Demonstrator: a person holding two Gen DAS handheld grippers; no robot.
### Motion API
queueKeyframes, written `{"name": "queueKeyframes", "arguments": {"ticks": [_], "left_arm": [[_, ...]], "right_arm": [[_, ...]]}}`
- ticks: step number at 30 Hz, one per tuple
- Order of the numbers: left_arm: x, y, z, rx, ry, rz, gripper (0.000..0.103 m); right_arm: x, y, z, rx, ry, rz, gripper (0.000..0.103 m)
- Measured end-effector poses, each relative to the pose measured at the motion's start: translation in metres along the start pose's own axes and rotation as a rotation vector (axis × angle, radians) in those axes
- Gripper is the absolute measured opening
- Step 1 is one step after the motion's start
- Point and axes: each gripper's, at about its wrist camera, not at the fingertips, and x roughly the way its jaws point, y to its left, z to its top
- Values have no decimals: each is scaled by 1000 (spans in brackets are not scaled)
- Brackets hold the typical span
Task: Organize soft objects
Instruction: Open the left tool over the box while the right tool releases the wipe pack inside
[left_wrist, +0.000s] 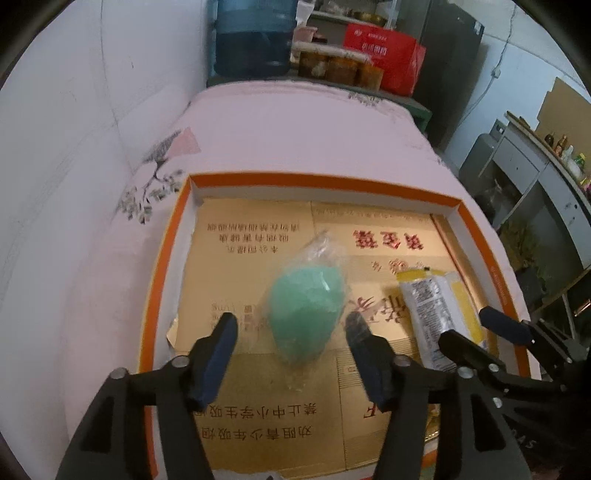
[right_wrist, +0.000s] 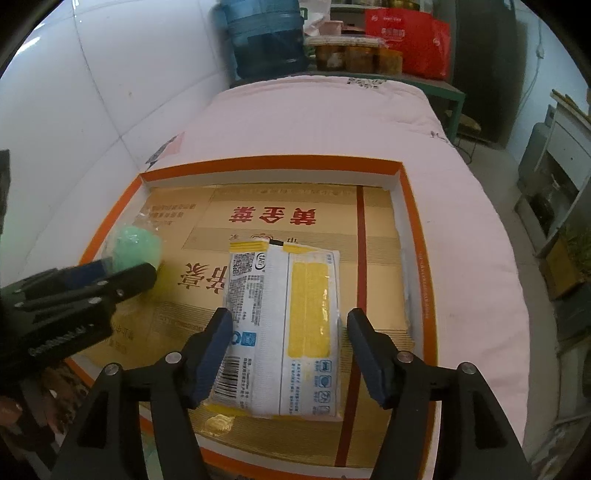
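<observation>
Now, with both grippers spread apart, center your left gripper (left_wrist: 291, 328) over the green sponge (left_wrist: 306, 314) in the tray (left_wrist: 321, 184) and your right gripper (right_wrist: 290, 328) astride the pack (right_wrist: 284, 332), then close gently.

In the right wrist view, the left gripper (right_wrist: 122, 275) at the left edge covers the lower part of the green sponge (right_wrist: 136, 247). The right gripper's fingers (right_wrist: 212, 354) hide the packet's (right_wrist: 284, 332) lower left corner. In the left wrist view, the tray's (left_wrist: 162, 258) near rim is cut off at the bottom. The jars' (left_wrist: 332, 68) contents at top centre are too blurred to tell.
</observation>
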Motion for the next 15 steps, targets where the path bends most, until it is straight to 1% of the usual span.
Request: {"name": "queueKeyframes", "arguments": {"ticks": [3, 5, 6, 7, 10, 12, 15], "left_arm": [[-11, -1, 0, 5, -32, -18, 67], [-19, -2, 0, 15, -68, -24, 72], [-23, -2, 0, 27, -89, -38, 75], [-29, -4, -1, 55, -112, -71, 76], [-38, -11, -3, 100, -103, -79, 77], [-49, -13, -7, 90, -111, -88, 77], [-65, -13, -12, 62, -154, -81, 77]], "right_arm": [[-4, -2, -1, 7, -10, -6, 67], [-7, -4, -2, 14, -17, -6, 67], [-9, -5, -2, 17, -19, -6, 67], [-11, -5, -3, 18, -24, -8, 67], [-22, -6, -6, 21, -45, -14, 68], [-29, -6, -8, 25, -57, -11, 68], [-41, -4, -12, 34, -73, -5, 68]]}}
